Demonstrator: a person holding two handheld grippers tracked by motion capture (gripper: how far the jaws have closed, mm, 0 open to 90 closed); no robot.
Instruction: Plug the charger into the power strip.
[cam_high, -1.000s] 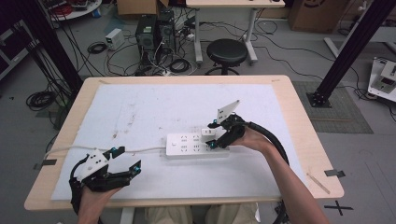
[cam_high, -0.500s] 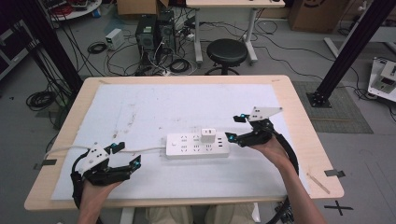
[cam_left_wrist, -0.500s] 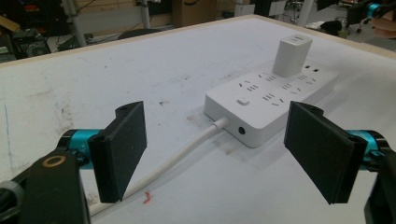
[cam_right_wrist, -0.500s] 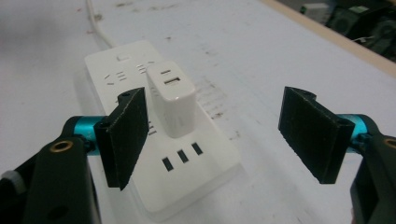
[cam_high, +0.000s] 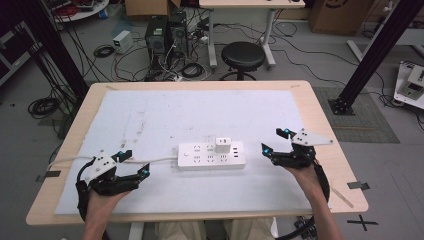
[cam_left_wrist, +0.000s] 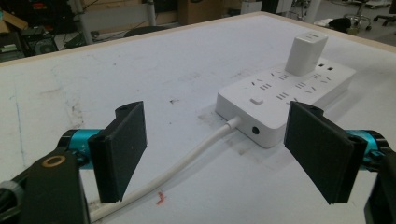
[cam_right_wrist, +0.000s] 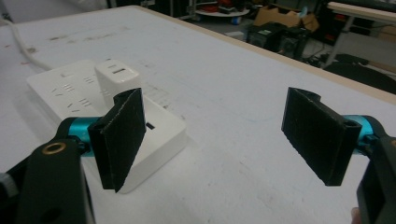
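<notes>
Right claw (cam_high: 276, 141) pulled back to the right of the power strip (cam_high: 212, 156) since the earlier frame — jaws just been opening, now wide, nothing between. White charger (cam_high: 223, 146) plugged upright in strip, mid-bench. Left claw (cam_high: 135, 162) wide, empty — left of strip, over its cable (cam_left_wrist: 187, 161).

Charger (cam_high: 223, 145) plugged atop power strip (cam_high: 212, 156) mid-table (cam_high: 200, 90); stool (cam_high: 242, 55) stands behind the table

Hidden behind the right gripper's (cam_right_wrist: 219, 140) near pad: part of the power strip (cam_right_wrist: 154, 135) by the white charger (cam_right_wrist: 116, 77). Cut off at the bottom edge: the white cable (cam_left_wrist: 187, 161) from the power strip. Too small to read: socket holes beside the charger, seen from above.
</notes>
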